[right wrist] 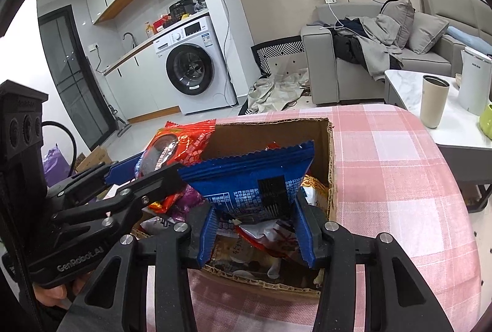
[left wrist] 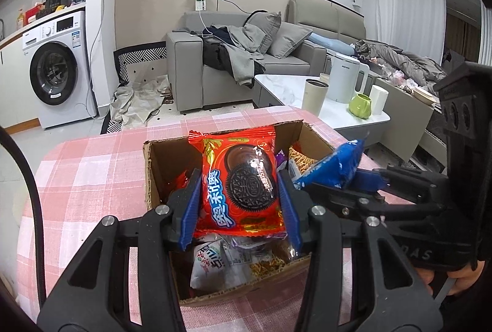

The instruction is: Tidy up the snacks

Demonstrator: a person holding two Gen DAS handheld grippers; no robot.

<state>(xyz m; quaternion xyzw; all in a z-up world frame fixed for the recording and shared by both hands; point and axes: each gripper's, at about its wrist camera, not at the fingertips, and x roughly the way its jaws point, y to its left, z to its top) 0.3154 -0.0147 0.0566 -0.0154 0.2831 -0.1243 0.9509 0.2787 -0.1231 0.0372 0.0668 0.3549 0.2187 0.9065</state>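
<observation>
My left gripper (left wrist: 238, 203) is shut on a red Oreo packet (left wrist: 240, 178) and holds it upright over the open cardboard box (left wrist: 147, 166). My right gripper (right wrist: 256, 227) is shut on a blue snack packet (right wrist: 252, 178) above the same box (right wrist: 330, 147). In the left wrist view the right gripper (left wrist: 344, 181) comes in from the right with the blue packet (left wrist: 335, 166). In the right wrist view the left gripper (right wrist: 147, 175) comes in from the left with the red packet (right wrist: 178, 144). Several other snack packets (left wrist: 221, 261) lie inside the box.
The box sits on a table with a pink checked cloth (left wrist: 92, 163). Behind it a white coffee table (left wrist: 283, 86) carries a beige cup (left wrist: 315, 96), a white kettle (left wrist: 344, 77) and a green mug (left wrist: 361, 106). A grey sofa (left wrist: 190, 67) and a washing machine (left wrist: 55, 67) stand further back.
</observation>
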